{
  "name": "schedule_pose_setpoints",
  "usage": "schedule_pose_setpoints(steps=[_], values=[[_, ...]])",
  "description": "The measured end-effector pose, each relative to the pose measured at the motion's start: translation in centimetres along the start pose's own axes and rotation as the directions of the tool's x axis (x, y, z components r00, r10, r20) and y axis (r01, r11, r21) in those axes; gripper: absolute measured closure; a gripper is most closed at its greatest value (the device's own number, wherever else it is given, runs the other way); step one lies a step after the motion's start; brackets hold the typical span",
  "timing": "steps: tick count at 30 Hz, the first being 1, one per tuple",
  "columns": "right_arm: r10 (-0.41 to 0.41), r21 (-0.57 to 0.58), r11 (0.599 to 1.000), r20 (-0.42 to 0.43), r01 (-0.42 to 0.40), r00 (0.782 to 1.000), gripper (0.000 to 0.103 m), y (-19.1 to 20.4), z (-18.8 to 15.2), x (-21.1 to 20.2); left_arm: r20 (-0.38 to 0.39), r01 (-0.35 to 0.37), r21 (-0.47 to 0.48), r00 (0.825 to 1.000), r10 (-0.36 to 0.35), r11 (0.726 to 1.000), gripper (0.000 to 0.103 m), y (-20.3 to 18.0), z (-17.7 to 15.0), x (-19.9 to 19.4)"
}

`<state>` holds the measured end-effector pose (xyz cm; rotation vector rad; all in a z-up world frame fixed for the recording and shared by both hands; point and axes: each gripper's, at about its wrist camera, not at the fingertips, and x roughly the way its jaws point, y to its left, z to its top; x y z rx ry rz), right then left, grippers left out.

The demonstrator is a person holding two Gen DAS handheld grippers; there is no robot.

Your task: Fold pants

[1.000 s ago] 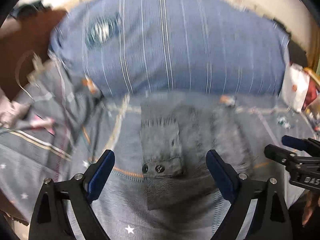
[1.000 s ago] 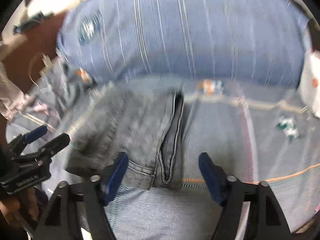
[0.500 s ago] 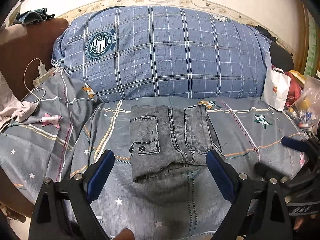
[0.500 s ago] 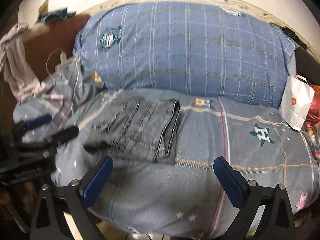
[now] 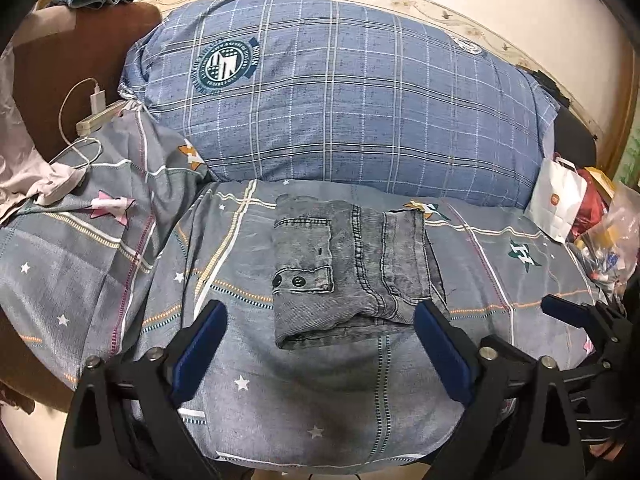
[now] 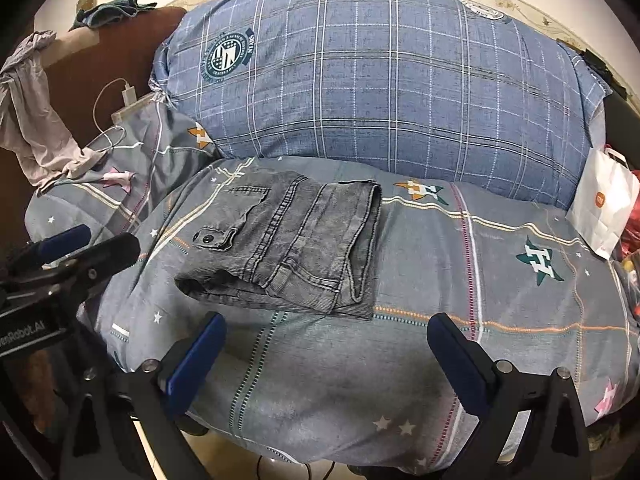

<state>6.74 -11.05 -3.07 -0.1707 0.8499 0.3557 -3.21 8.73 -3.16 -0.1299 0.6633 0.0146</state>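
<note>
Pants [image 5: 352,268]: grey denim, laid on the bed [image 5: 320,400] as a compact rectangular bundle in front of the pillow [image 5: 360,92]; flap pocket with two snaps uppermost, layered edges seen at the near end. Folding is judged complete or nearly so; at most a squaring of the slightly uneven near edge is left.

Left hand-held gripper [image 5: 320,354]: spread wide, empty, held apart from the bundle at its near side.

Right hand-held gripper [image 6: 326,360]: spread wide, empty, likewise clear of the pants.

Paper bag [image 6: 604,208]: set at the bed's right edge, well apart.
</note>
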Motion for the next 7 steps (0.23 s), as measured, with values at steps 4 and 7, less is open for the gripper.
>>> schedule_pose_setpoints(steps=[4, 7], values=[[0.003, 0.0, 1.0, -0.012, -0.003, 1.0, 0.001, 0.5, 0.1, 0.9, 0.01, -0.007, 0.032, 1.0, 0.007, 0.999, 0.002, -0.4, 0.2, 0.3], [0.0, 0.007, 1.0, -0.015, 0.0, 1.0, 0.001, 0.5, 0.3, 1.3, 0.01, -0.027, 0.055, 1.0, 0.026, 0.998, 0.002, -0.7, 0.3, 0.7]])
